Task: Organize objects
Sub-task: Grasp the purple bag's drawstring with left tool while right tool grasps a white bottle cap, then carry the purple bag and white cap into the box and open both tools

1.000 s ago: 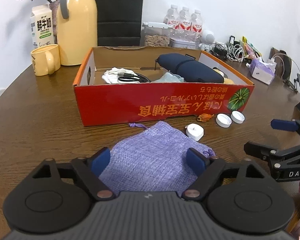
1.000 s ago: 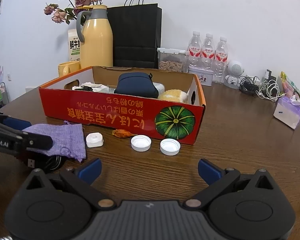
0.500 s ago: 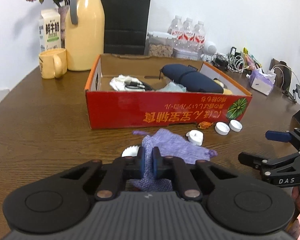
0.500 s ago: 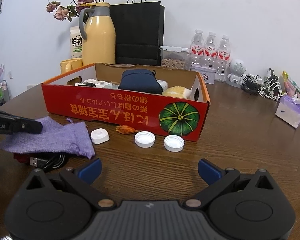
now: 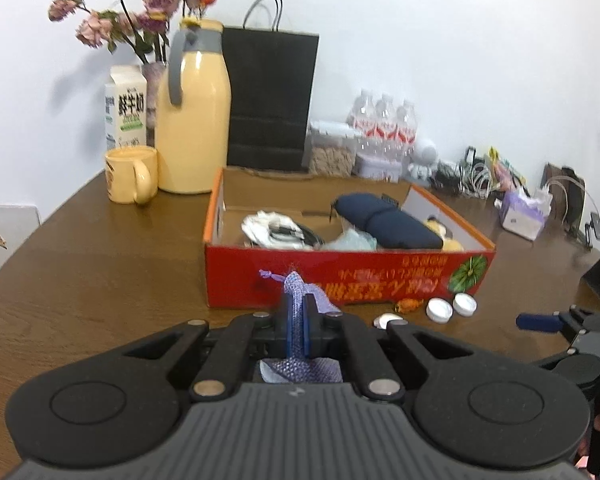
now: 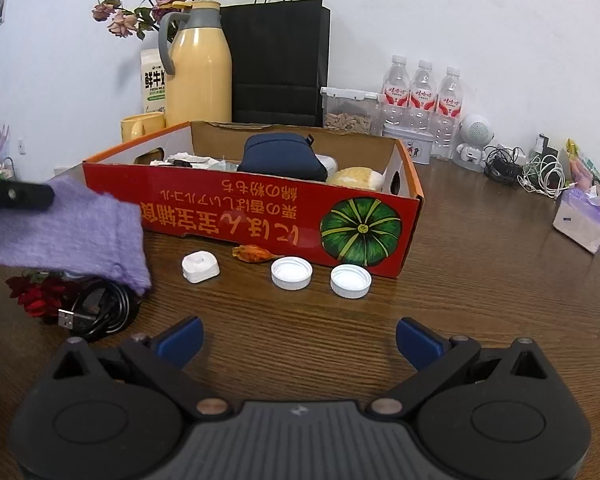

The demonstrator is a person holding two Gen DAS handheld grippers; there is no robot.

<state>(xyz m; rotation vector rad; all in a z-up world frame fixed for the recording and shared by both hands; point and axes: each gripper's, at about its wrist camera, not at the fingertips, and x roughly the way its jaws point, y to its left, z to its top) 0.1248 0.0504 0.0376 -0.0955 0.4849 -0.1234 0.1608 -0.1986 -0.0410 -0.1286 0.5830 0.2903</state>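
We see the box (image 6: 260,216) mid-table (image 6: 480,280), w/ jug (image 6: 199,68), mug (image 6: 140,128) & carton (image 6: 153,84) behind its left end, bottles (image 6: 420,92) behind right. In front of box: two caps (image 6: 291,273), small case (image 6: 200,266) left of them. Cable (image 6: 100,312) lies further left, under the lifted pouch (image 6: 68,232). Tissue pack (image 6: 580,224) far right.

Two wrist fisheye views, each looking forward and slightly downward along its own fingers.

The left camera is sitting low over the table (image 5: 80,264), facing the box (image 5: 340,276) from its left front, close. The right camera is facing the box (image 6: 260,216) from its right front, close. Both are sharing the box, caps (image 6: 292,273), jug (image 5: 192,120) and bag (image 6: 278,60).
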